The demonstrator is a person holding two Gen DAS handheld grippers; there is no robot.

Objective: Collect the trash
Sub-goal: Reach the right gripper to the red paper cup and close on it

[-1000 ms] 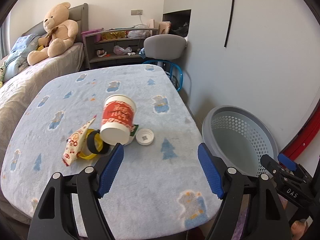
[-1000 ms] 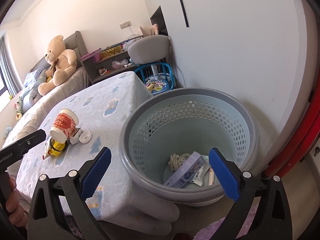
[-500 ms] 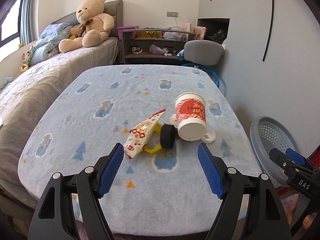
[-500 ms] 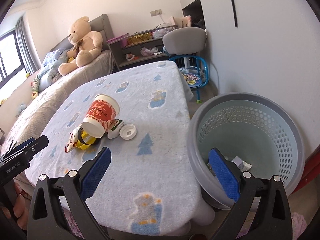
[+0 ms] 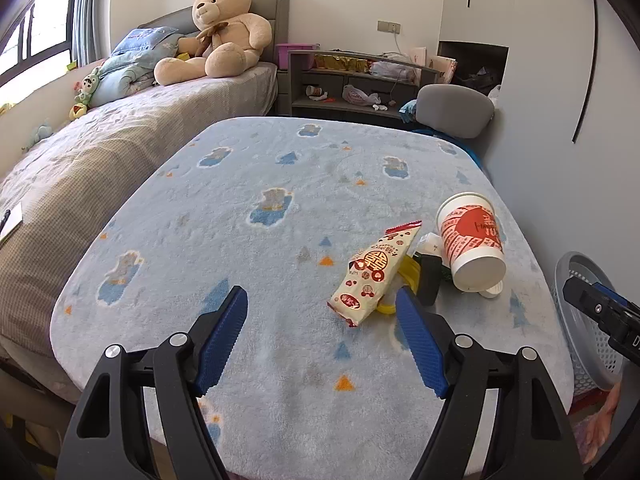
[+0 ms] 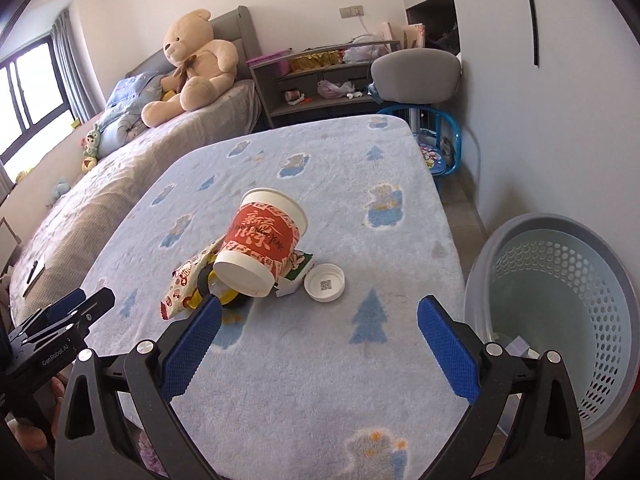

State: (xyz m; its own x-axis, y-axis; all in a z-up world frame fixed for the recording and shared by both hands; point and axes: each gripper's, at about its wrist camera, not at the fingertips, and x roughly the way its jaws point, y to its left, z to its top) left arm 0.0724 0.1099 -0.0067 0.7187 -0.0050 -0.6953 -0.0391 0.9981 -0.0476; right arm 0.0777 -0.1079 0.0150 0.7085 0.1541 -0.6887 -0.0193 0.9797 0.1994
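- Since a second ago the left gripper (image 5: 322,302) has swung away from the basket side toward the bed side, so the trash pile now sits right of its centre instead of just beyond its left finger; the right gripper (image 6: 318,312) has turned from looking down into the laundry basket (image 6: 516,236) to facing the table.
- The left gripper hovers over the near part of the table (image 5: 240,208), jaws spread wide and holding nothing; its right fingertip (image 5: 404,300) overlaps the near edge of the pile in this view.
- The right gripper is likewise wide open and empty, above the table's near edge, with the pile just beyond its left finger.
- The trash is clustered on the blue fleece table cover, toward the basket side: a red-and-white paper cup (image 6: 262,246) tipped on its side, base toward the cameras.
- A cream snack wrapper (image 5: 376,272) with red prints leans against a yellow-and-black item (image 5: 424,280) next to the cup.
- A small green-and-white carton (image 6: 298,272) lies partly under the cup, and a white lid (image 6: 325,282) lies flat just beside it.
- The grey perforated basket stands on the floor beside the table, with some scraps at its bottom, mostly hidden.
- A teddy bear (image 5: 218,36) sits on the bed (image 5: 100,148) beyond the table.
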